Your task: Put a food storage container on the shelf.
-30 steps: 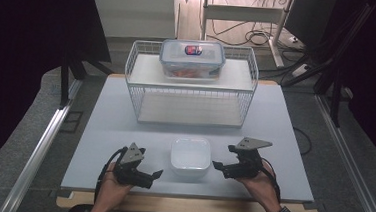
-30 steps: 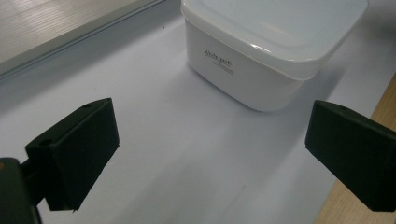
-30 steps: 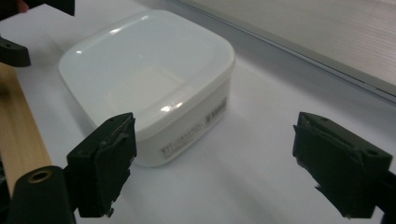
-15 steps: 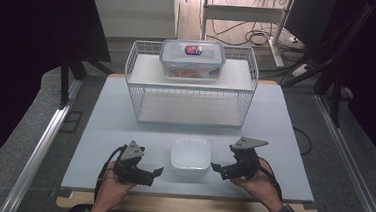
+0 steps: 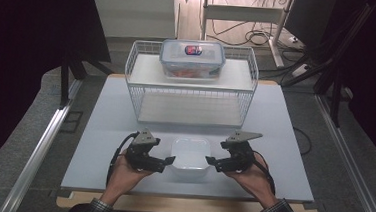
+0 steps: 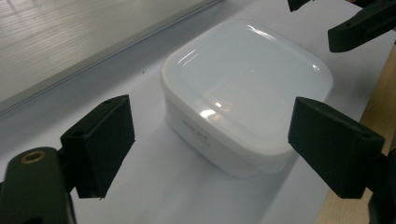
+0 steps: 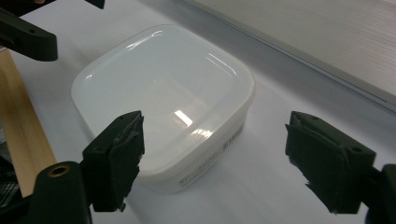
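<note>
A white square container with its lid on [image 5: 190, 156] sits near the table's front edge. My left gripper [image 5: 168, 161] is just left of it and my right gripper [image 5: 211, 162] just right of it, both pointing inward at its sides. In the left gripper view the container [image 6: 243, 88] lies ahead of my left gripper [image 6: 217, 123], whose pads are clear of it. In the right gripper view the container [image 7: 163, 88] lies ahead of my right gripper [image 7: 215, 140], also untouched. Both pairs of jaws have just been closing a little and stand open.
A white wire rack [image 5: 189, 98] stands at the middle back of the table [image 5: 99, 130], with a clear lidded box [image 5: 192, 58] on its top shelf. The wooden front edge [image 5: 184, 206] runs under the person's hands. Cables and stands lie beyond the table.
Both hands have drifted inward and slightly away from the front edge, the left more than the right. The white container has not moved.
</note>
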`<state>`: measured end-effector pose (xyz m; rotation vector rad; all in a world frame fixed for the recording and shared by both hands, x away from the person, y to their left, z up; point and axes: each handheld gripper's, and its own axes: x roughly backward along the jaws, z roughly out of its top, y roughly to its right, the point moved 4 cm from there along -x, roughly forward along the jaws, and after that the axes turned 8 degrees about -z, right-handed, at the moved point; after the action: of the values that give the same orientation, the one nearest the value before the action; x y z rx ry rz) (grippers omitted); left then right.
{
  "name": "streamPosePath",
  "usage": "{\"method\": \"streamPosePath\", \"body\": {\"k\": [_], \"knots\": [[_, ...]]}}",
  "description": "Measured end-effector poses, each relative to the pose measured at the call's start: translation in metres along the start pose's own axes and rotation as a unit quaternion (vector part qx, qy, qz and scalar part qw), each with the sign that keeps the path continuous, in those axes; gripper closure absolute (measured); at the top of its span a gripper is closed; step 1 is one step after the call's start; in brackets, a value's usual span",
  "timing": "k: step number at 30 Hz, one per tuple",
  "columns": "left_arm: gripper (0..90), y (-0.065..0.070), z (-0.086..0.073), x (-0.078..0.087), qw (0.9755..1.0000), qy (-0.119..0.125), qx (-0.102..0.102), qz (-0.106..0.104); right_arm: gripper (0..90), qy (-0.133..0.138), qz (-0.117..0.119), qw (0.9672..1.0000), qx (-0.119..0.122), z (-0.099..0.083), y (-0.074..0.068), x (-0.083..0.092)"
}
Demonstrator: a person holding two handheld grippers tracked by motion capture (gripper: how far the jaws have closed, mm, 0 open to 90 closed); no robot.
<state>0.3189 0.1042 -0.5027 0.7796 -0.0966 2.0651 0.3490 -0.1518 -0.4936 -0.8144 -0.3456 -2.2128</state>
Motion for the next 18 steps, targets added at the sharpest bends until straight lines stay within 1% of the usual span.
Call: {"method": "streamPosePath", "body": {"k": [2,3,6,8,9,11,12,13,15,16,17,18], "knots": [[13.5,0.0,0.002,-0.003,1.0,-0.003,0.0,-0.002,21.2,-0.004,0.003,1.0,0.005,0.003,0.0,-0.001],[13.4,0.0,0.004,-0.006,1.0,-0.004,0.004,-0.006,21.9,-0.005,0.003,1.0,0.006,0.004,0.0,-0.002],[12.6,-0.001,0.008,-0.016,0.9998,-0.014,0.006,-0.015,23.5,-0.007,0.006,0.9999,0.007,0.007,-0.001,-0.005],[10.6,-0.002,0.007,-0.022,0.9995,-0.021,0.009,-0.022,24.2,-0.012,0.014,0.9998,0.008,0.008,-0.003,-0.01],[7.9,-0.003,0.004,-0.028,0.9992,-0.028,0.017,-0.025,24.2,-0.018,0.02,0.9996,0.009,0.008,-0.005,-0.016],[8.0,-0.005,0.0,-0.033,0.9988,-0.042,0.014,-0.02,23.8,-0.025,0.024,0.9993,0.01,0.006,-0.006,-0.021],[7.2,-0.005,0.0,-0.033,0.9988,-0.042,0.014,-0.02,23.8,-0.025,0.024,0.9993,0.01,0.006,-0.006,-0.021],[7.9,-0.007,-0.002,-0.035,0.9983,-0.034,0.033,-0.036,22.1,-0.033,0.029,0.999,0.011,0.003,-0.007,-0.026],[7.9,-0.011,-0.005,-0.037,0.9965,-0.028,0.056,-0.056,22.0,-0.039,0.044,0.9982,-0.011,0.002,-0.005,-0.028],[8.0,-0.013,-0.006,-0.038,0.9952,-0.025,0.066,-0.068,22.1,-0.04,0.051,0.9978,-0.017,0.001,-0.004,-0.028],[8.7,-0.014,-0.008,-0.04,0.9931,-0.022,0.077,-0.085,22.6,-0.043,0.055,0.9972,-0.025,0.0,-0.003,-0.029],[9.8,-0.014,-0.008,-0.04,0.9931,-0.022,0.077,-0.085,22.6,-0.043,0.055,0.9972,-0.025,0.0,-0.003,-0.029]]}}
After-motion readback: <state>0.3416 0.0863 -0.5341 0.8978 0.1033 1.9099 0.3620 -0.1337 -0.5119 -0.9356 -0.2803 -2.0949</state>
